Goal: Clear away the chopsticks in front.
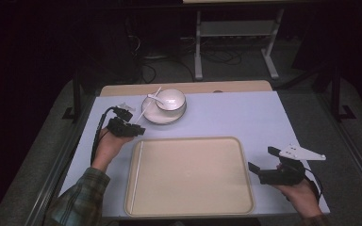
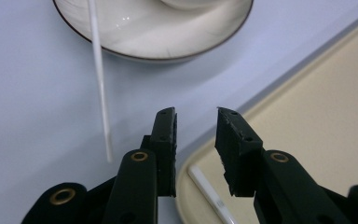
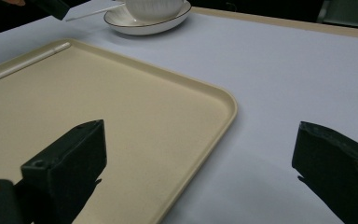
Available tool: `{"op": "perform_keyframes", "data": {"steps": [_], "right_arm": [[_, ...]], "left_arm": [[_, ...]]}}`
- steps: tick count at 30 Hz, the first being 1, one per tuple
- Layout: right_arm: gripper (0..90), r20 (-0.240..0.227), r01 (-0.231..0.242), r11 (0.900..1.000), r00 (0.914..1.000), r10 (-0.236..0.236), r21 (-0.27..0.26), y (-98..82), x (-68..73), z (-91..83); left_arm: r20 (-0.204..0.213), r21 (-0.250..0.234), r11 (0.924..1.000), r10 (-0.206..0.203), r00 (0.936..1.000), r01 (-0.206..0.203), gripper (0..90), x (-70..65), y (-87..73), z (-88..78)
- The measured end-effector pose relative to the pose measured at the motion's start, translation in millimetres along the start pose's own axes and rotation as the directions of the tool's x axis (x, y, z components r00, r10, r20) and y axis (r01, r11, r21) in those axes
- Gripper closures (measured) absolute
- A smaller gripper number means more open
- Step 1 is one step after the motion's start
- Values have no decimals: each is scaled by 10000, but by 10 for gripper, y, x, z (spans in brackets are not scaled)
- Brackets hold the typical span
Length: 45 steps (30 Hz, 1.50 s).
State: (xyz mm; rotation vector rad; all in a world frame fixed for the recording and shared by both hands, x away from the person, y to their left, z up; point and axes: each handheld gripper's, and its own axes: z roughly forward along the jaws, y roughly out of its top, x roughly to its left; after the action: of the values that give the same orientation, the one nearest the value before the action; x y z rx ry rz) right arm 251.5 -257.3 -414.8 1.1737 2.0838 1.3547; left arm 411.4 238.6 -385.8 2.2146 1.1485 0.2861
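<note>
Landmark: the beige tray [image 1: 189, 176], at the near middle of the light blue table [image 1: 245, 117].

One white chopstick [image 1: 137, 167] lies inside the tray, flat along its left rim; the left gripper view shows its end [image 2: 212, 191] just below the jaws.

A second chopstick [image 1: 148, 104] leans on the plate [image 1: 156, 118] beyond the tray's far left corner, its lower end reaching toward the table. On the plate sits a white bowl [image 1: 171, 99] with a spoon [image 1: 153, 99] in it.

Left gripper [image 1: 139, 128] hangs just off the tray's far left corner, between tray and plate. Jaws apart by a narrow gap, nothing between them; both chopsticks lie clear of the pads.

Right gripper [image 1: 260, 159] sits off the tray's right rim, near its near corner. Jaws wide apart, empty; in its own view one jaw is over the tray, the other over bare table.
</note>
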Motion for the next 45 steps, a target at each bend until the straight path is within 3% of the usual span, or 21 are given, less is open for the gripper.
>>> {"op": "perform_keyframes", "data": {"steps": [11,22,24,31,37,45], "right_arm": [[24,9,-20,10000,10000,20,13,-3,-6,-1],[24,2,-49,10000,10000,49,11,-6,-16,0],[24,2,-60,10000,10000,60,11,-7,-18,0],[24,-2,-64,10000,10000,64,-9,-9,-23,-1],[24,-22,-84,10000,10000,84,-7,-10,-26,-1],[24,-36,-106,9999,9999,106,6,-14,-33,-2]], "left_arm": [[-336,-11,9998,180,9993,-180,667,169,359,70],[-830,-231,9994,247,9962,-267,667,339,636,252],[-987,-373,9989,245,9948,-283,668,359,649,303],[-1167,-155,9998,60,9932,-79,667,448,607,524],[-1208,-505,9987,-55,9927,-6,673,493,604,590],[-1295,-519,9987,-77,9916,10,688,504,597,670]]}}
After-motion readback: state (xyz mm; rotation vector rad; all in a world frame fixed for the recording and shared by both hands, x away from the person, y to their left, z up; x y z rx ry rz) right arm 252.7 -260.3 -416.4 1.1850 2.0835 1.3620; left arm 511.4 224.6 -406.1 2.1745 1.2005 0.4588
